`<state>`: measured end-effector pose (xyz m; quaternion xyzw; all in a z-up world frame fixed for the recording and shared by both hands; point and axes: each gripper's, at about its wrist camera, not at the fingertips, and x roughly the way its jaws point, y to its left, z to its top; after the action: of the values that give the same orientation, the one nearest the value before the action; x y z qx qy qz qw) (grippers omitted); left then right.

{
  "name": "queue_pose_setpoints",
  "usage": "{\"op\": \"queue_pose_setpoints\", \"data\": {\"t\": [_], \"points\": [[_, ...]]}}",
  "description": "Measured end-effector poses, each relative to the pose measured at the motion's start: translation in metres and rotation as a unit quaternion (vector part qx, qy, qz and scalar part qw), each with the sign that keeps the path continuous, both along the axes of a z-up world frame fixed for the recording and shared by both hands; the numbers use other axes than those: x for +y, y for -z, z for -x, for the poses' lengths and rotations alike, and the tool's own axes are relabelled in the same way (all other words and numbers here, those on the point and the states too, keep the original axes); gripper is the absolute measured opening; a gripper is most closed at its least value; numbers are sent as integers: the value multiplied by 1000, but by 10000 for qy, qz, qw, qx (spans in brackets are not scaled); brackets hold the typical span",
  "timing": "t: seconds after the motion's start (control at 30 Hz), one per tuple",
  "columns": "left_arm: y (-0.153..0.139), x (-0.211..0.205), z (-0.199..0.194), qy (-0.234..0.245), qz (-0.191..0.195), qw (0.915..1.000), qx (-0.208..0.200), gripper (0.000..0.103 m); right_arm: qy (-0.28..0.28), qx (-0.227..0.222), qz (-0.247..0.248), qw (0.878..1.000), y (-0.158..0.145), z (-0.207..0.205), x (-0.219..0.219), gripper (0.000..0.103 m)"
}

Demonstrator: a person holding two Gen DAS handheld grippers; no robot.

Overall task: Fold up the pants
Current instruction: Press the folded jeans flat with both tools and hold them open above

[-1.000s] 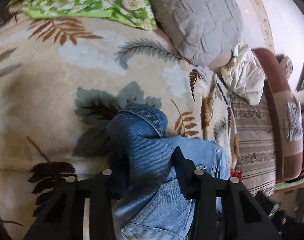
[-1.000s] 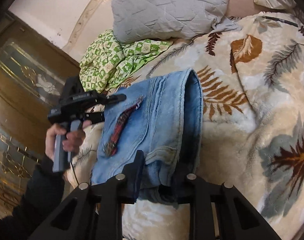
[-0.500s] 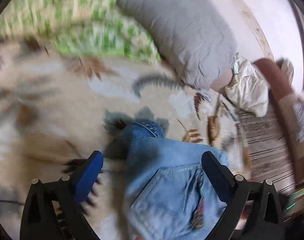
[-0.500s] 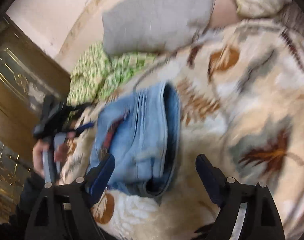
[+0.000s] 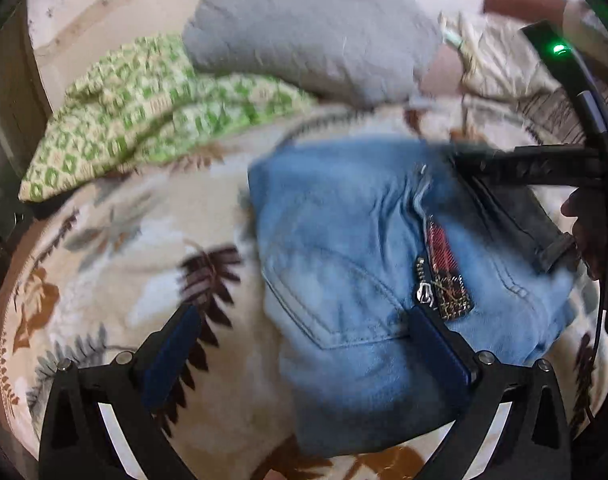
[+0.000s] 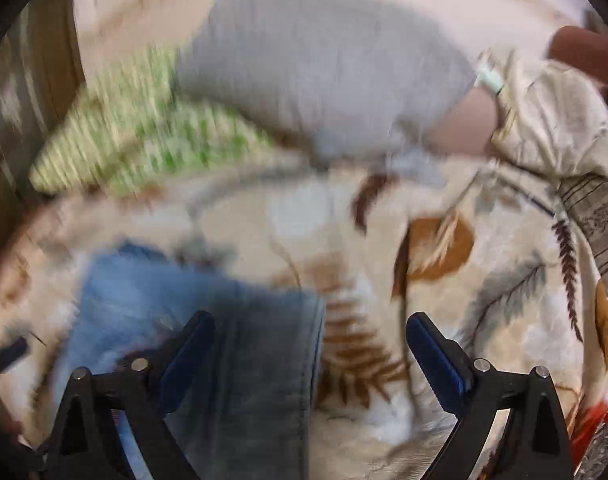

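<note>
The blue jeans (image 5: 364, 264) lie folded into a compact bundle on the leaf-patterned blanket (image 5: 116, 248), back pocket and a red patch facing up. My left gripper (image 5: 304, 344) is open and empty, hovering above the near edge of the bundle. My right gripper (image 6: 310, 356) is open and empty above the right edge of the jeans (image 6: 208, 320); that view is blurred. The right gripper's body also shows at the right of the left wrist view (image 5: 544, 168), held by a hand over the jeans' far corner.
A grey pillow (image 5: 312, 32) and a green patterned pillow (image 5: 144, 100) lie at the far side of the bed. A cream cloth (image 6: 552, 120) and a striped cushion (image 6: 596, 200) sit at the right. A wooden door (image 6: 24, 80) stands at the left.
Both grippers let go of the jeans, opened wide and pulled back. The jeans now lie flat as a folded bundle. Both cameras have swung to face the pillows.
</note>
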<state>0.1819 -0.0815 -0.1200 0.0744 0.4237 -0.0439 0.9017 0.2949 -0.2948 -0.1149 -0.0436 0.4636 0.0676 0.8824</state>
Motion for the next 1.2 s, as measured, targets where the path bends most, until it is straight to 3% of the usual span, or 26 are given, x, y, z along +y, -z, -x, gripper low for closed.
{"op": "queue_pose_setpoints", "data": {"t": [0.07, 0.2, 0.33, 0.4, 0.47, 0.63, 0.93, 1.2], "points": [[8, 6, -4, -28, 242, 9996, 157, 103, -27, 285, 36, 9996, 20, -2, -3, 97], [17, 11, -6, -57, 460, 9986, 251, 103, 53, 297, -73, 9995, 26, 4, -15, 101], [-1, 18, 0, -69, 817, 9963, 247, 103, 91, 132, -551, 9984, 1, 20, -24, 102], [-15, 26, 3, -155, 909, 9957, 80, 103, 72, -164, -865, 9961, -19, 41, -32, 103], [-29, 32, 6, -198, 946, 9952, -161, 103, 36, -410, -825, 9957, -29, 54, -32, 103], [-54, 33, 4, -497, 540, 9941, -797, 103, 118, -875, -594, 9943, -47, 94, -38, 103], [-63, 21, -47, -618, 378, 9942, -794, 103, 33, -854, -298, 9959, -40, 109, -14, 103], [-45, 10, -88, -570, 176, 9966, -564, 103, 84, -609, -305, 9976, -15, 100, -8, 103]]}}
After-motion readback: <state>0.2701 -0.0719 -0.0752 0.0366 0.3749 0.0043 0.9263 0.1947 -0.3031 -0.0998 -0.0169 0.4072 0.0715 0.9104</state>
